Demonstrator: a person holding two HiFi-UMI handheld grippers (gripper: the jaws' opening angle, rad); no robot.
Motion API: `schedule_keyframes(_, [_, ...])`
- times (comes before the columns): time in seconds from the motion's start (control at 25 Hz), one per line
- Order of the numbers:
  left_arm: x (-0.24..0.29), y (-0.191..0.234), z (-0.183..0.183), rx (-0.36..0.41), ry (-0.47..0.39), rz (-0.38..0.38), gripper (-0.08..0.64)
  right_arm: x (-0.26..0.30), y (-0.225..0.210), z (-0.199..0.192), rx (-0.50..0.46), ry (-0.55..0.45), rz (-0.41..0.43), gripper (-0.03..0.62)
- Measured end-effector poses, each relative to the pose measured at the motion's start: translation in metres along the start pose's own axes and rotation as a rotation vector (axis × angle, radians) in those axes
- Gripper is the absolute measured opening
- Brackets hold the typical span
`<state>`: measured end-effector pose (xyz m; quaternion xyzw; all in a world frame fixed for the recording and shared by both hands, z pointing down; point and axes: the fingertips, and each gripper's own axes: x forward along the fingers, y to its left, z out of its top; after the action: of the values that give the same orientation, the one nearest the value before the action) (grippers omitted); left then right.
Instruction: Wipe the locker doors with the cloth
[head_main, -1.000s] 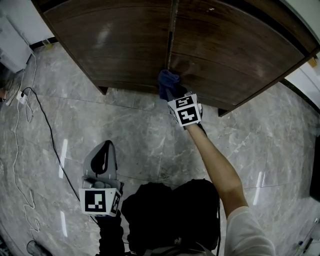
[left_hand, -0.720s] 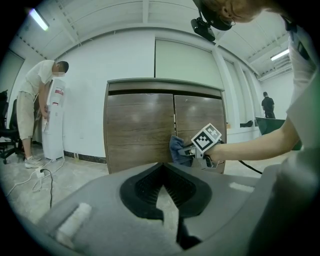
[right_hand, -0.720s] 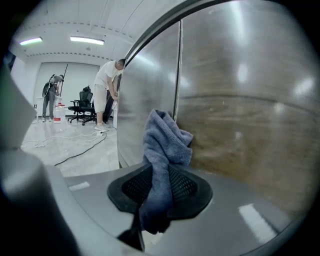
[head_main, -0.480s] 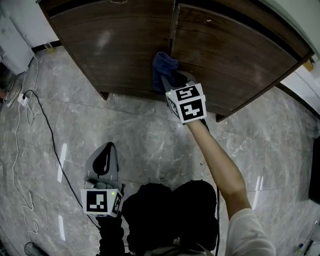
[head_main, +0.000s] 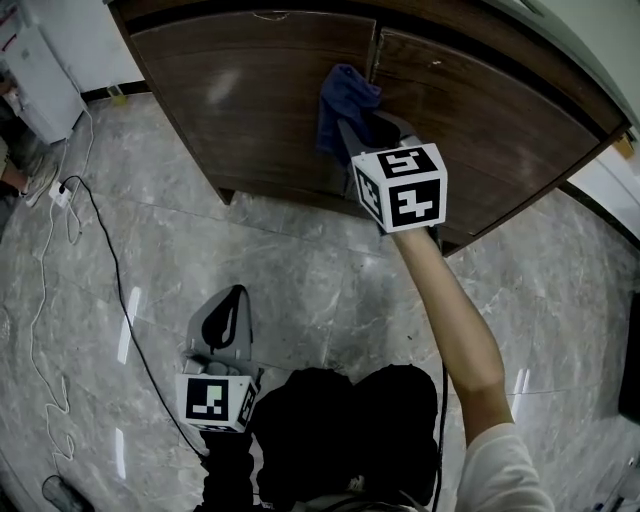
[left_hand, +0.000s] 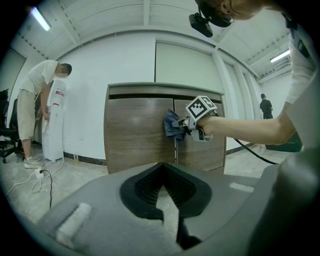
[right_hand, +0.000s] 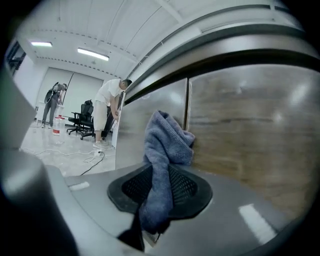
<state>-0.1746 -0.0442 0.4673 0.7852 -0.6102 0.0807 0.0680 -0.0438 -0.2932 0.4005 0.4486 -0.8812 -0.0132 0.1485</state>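
The dark brown wooden locker has a left door (head_main: 260, 90) and a right door (head_main: 490, 110) that meet at a vertical seam. My right gripper (head_main: 358, 128) is shut on a blue cloth (head_main: 343, 100) and holds it against the doors at that seam, high up. In the right gripper view the cloth (right_hand: 167, 145) hangs bunched between the pads of the right gripper (right_hand: 161, 172) and touches the wood. My left gripper (head_main: 236, 298) hangs low over the floor, away from the locker, shut with nothing in it. From the left gripper view (left_hand: 161, 167) I see the cloth (left_hand: 172, 125) on the locker.
The floor is grey marble, with a white cable (head_main: 70, 230) and a power strip (head_main: 60, 190) at the left. A person (left_hand: 42, 105) stands at a white water dispenser (left_hand: 54, 130) left of the locker. Office chairs (right_hand: 82, 120) stand farther back.
My right gripper has carried the cloth upward along the seam between the doors. The left gripper has stayed where it was.
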Motion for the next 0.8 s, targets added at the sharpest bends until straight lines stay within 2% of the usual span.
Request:
schedule_keyframes(0.2, [-0.002,0.000,0.002,-0.004,-0.004,0.001,0.002,-0.003,-0.002,0.050,-0.025,-0.068,-0.003,0.092])
schedule_keyframes(0.52, [-0.004,-0.003,0.004,-0.006,-0.009,-0.010,0.002,-0.011,-0.005,0.100,-0.045,-0.142,-0.010,0.092])
schedule_keyframes(0.64, [-0.004,-0.001,0.003,-0.008,-0.010,-0.007,0.002,-0.009,-0.004,0.107,-0.043,-0.161,-0.016,0.092])
schedule_keyframes(0.8, [-0.007,0.002,0.000,-0.011,-0.005,-0.002,0.002,-0.003,0.002,0.092,-0.037,-0.156,-0.023,0.092])
